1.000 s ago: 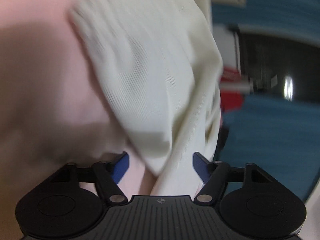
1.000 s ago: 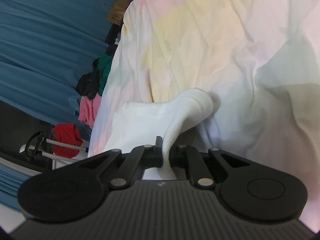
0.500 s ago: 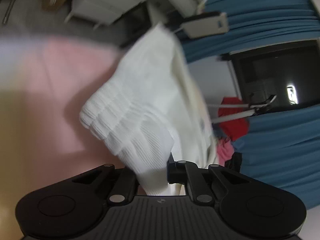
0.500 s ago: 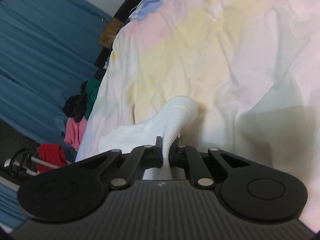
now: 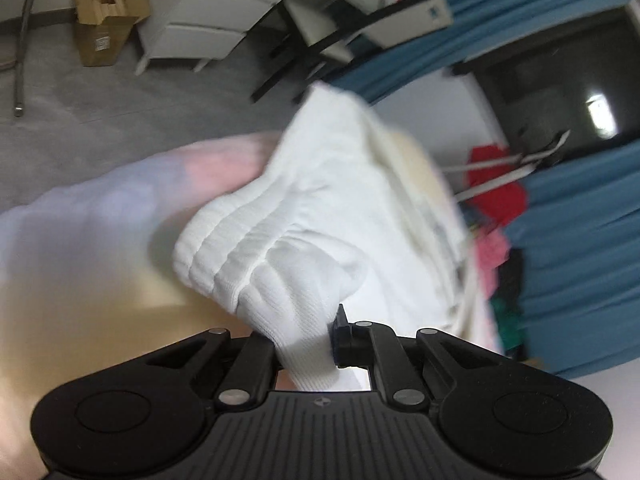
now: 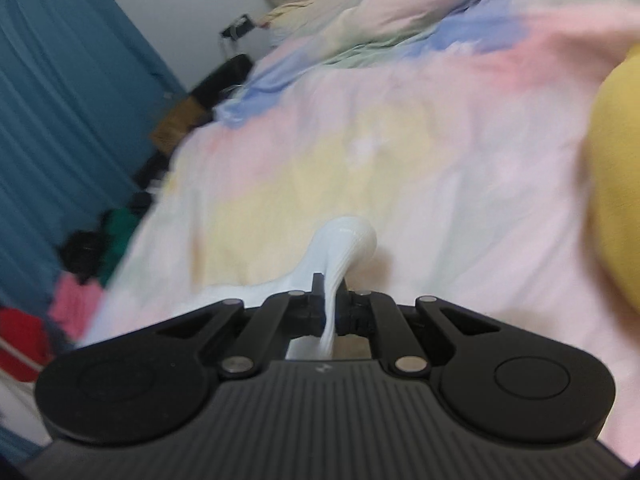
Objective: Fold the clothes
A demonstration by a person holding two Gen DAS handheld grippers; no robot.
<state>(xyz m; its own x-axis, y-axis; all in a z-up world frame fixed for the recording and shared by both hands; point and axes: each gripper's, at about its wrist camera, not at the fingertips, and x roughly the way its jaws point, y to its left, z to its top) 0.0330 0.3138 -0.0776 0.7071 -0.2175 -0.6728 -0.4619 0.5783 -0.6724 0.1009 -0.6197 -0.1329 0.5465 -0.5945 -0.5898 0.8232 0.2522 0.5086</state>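
Note:
A white ribbed garment (image 5: 320, 216) hangs bunched in front of my left gripper (image 5: 306, 338), which is shut on a thick fold of its ribbed edge. It is lifted above the pastel bedspread (image 5: 92, 220). In the right wrist view my right gripper (image 6: 332, 308) is shut on another part of the white garment (image 6: 348, 244), which loops up just past the fingers. The bedspread (image 6: 420, 152) lies beneath and beyond it. The views are motion-blurred.
White drawers (image 5: 208, 16) and a cardboard box (image 5: 106, 16) stand on the grey floor. Blue curtains (image 6: 60, 100), a pile of red, pink and green clothes (image 6: 60, 292), a yellow object (image 6: 616, 192) at right, and pillows (image 6: 360, 12) at the bed's head.
My left gripper closed on the white garment and lifted it, the view swinging from bed to room. My right gripper stayed shut on the garment and tilted up toward the bed's head.

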